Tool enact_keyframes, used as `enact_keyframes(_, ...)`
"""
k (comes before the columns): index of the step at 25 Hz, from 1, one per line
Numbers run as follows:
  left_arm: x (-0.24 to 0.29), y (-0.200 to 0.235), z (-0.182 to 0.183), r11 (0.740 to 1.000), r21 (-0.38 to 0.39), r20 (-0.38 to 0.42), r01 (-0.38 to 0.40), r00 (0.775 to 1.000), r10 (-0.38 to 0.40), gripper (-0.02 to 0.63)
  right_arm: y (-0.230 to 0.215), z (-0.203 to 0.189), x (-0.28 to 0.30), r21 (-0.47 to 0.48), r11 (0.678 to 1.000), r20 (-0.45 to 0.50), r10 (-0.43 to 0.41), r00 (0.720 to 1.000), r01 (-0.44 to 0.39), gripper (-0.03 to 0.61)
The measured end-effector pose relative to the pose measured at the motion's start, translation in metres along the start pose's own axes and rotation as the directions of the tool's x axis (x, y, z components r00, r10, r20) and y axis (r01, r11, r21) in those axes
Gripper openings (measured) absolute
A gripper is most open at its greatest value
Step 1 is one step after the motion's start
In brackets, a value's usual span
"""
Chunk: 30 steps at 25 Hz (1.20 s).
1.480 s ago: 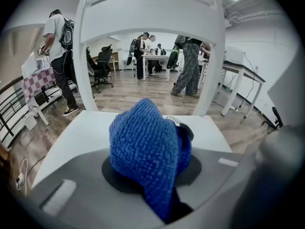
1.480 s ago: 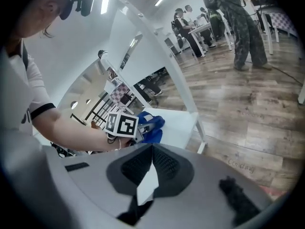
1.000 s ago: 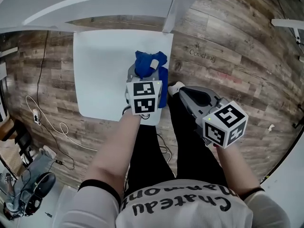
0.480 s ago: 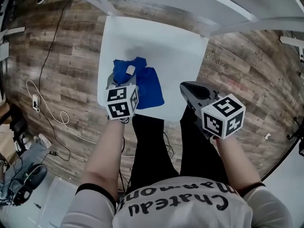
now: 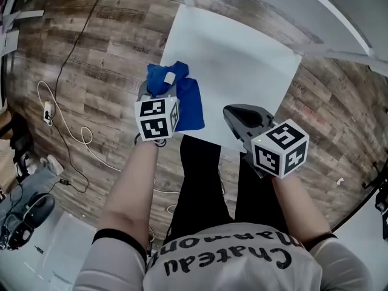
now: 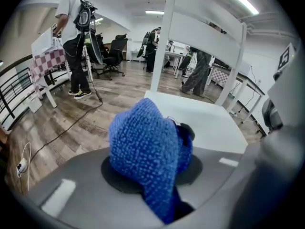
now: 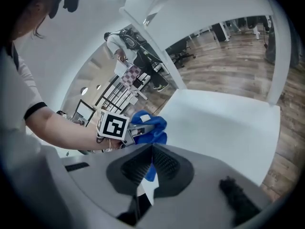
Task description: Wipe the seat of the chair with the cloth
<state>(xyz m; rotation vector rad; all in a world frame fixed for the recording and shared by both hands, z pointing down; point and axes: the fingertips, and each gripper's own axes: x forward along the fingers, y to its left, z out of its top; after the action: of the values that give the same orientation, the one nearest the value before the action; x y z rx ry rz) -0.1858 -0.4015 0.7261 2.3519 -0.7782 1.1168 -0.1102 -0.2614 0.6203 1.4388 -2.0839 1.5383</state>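
Chair seat (image 5: 242,59), white, on a wood-plank floor (image 5: 91,53). The blue cloth (image 5: 185,102) lies at the seat's front-left corner. Its bunched end, bearing a small white tag, is clamped in the left gripper (image 5: 160,90), whose jaws are closed on it; the rest spreads flat on the seat. In the left gripper view the bunched cloth hides the jaw tips and part of the seat behind it. The right gripper (image 5: 233,114) is above the seat's front edge, right of the cloth and apart from it, jaws pressed together with nothing between them. The white backrest rail (image 5: 291,5) lies beyond the seat. A white cable (image 5: 57,117) loops on the floor left of the seat. The person's black-trousered legs (image 5: 200,180) stand just before its front edge.
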Motion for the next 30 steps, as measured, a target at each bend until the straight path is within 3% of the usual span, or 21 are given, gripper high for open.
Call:
enact_keyframes(3,0.001,-0.018,-0.005,1.0,-0.02,0.018,0.001,1.0,0.0,0.104,-0.008,-0.008,-0.013,0.009,1.0,0.004,-0.013,1.0,0.013,0.015)
enact_keyframes(9,0.003,-0.076,-0.017,0.999,0.012,0.024,-0.041,0.999,0.041,0.103,-0.046,-0.031,-0.069,0.035,0.997,0.032,-0.065,0.997,0.064,0.015)
enact_keyframes(12,0.013,-0.124,-0.018,0.999,0.031,0.005,-0.009,1.0,0.008,0.103,-0.072,-0.044,-0.106,0.056,0.994,0.046,-0.095,0.994,0.093,0.015)
enact_keyframes(18,0.034,-0.221,-0.013,0.989,0.145,0.017,0.033,0.999,-0.036,0.103,-0.123,-0.064,-0.171,0.086,0.986,0.068,-0.146,0.987,0.14,0.015)
enact_keyframes(25,0.053,-0.295,-0.007,0.982,0.162,0.012,0.092,0.995,-0.095,0.103,-0.159,-0.078,-0.218,0.124,0.977,0.092,-0.187,0.978,0.175,0.015)
enact_keyframes(30,0.056,-0.328,-0.002,0.972,0.09,-0.059,0.217,0.975,-0.212,0.104,-0.164,-0.075,-0.228,0.133,0.972,0.097,-0.205,0.974,0.191,0.015)
